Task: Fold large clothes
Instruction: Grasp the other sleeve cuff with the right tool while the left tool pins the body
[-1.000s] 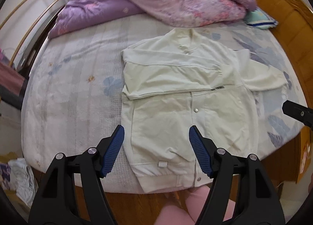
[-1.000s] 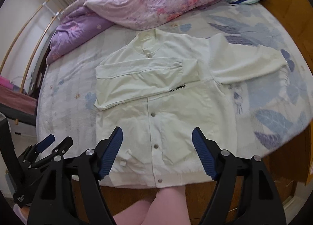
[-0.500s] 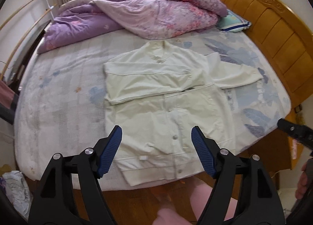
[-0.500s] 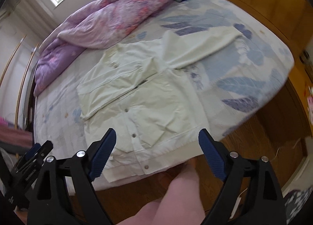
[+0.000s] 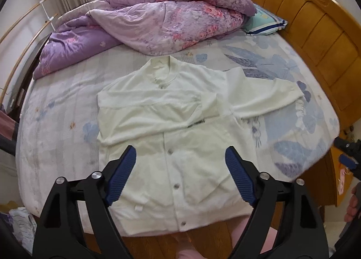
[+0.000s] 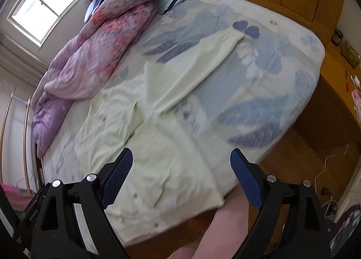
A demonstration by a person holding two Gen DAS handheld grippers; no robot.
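Bed (image 5: 67, 123) holds cream jacket (image 5: 185, 168), hem blurred; left gripper (image 5: 180, 168), right gripper (image 6: 180, 168) fingers apart, widening, empty.

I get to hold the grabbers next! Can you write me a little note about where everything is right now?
Left gripper: jaws wide, just been opening, nothing between them, above the jacket's lower front.
Right gripper: jaws wide, just been opening, empty, over the jacket's hem corner.
Cream jacket: flat on the bed, snaps closed, collar toward the purple quilt.
Done: one sleeve is folded across the chest.
Left: the other sleeve is spread out toward the headboard; fold it in, then fold the body.
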